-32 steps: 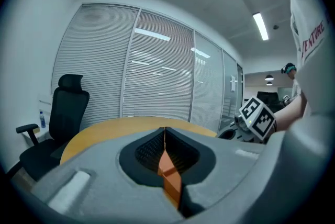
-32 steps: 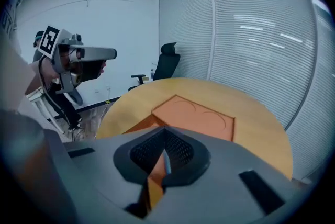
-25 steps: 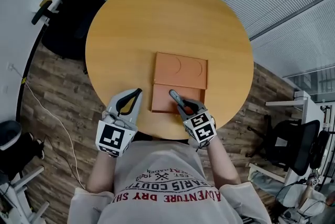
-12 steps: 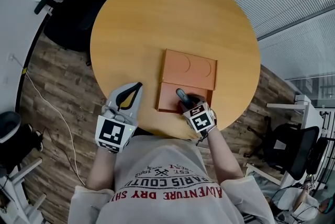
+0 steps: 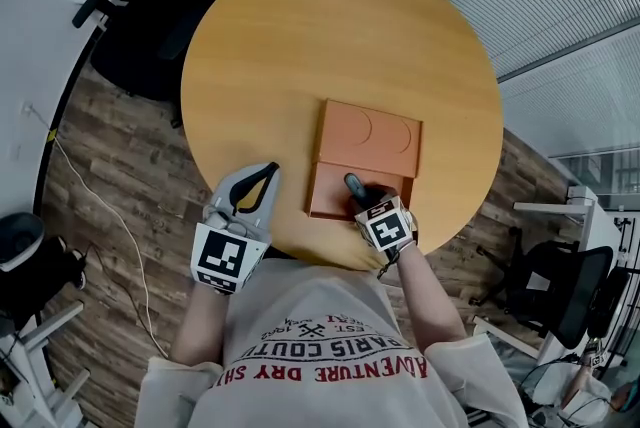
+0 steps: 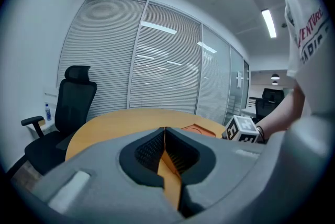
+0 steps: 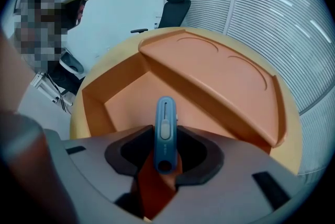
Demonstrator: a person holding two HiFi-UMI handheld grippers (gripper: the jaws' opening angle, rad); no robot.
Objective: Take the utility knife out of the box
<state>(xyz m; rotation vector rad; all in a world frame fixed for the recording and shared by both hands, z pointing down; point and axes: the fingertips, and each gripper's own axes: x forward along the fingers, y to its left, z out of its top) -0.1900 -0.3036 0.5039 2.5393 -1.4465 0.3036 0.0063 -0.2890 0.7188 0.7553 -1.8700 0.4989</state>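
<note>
While the left claw (image 6: 165,130) sits clenched, the right claw (image 7: 165,136), just closing, grips one utility knife (image 7: 165,113).

- Round wooden table (image 5: 300,36) beneath both jaws.
- Black office chair (image 6: 68,113) left of the left jaws.
- Blind-covered glass wall (image 6: 157,71) beyond them.
- Wood-plank floor (image 5: 120,176); ceiling strip light (image 6: 269,23).

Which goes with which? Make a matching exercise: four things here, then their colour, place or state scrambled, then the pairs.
1 utility knife
2 left gripper
3 box
4 office chair

a black, beyond the table
b jaws together, empty
c orange, open on the table
d blue, between the right gripper's jaws

Pairs: 1-d, 2-b, 3-c, 4-a. The right gripper's jaws have just been closing onto the utility knife.
</note>
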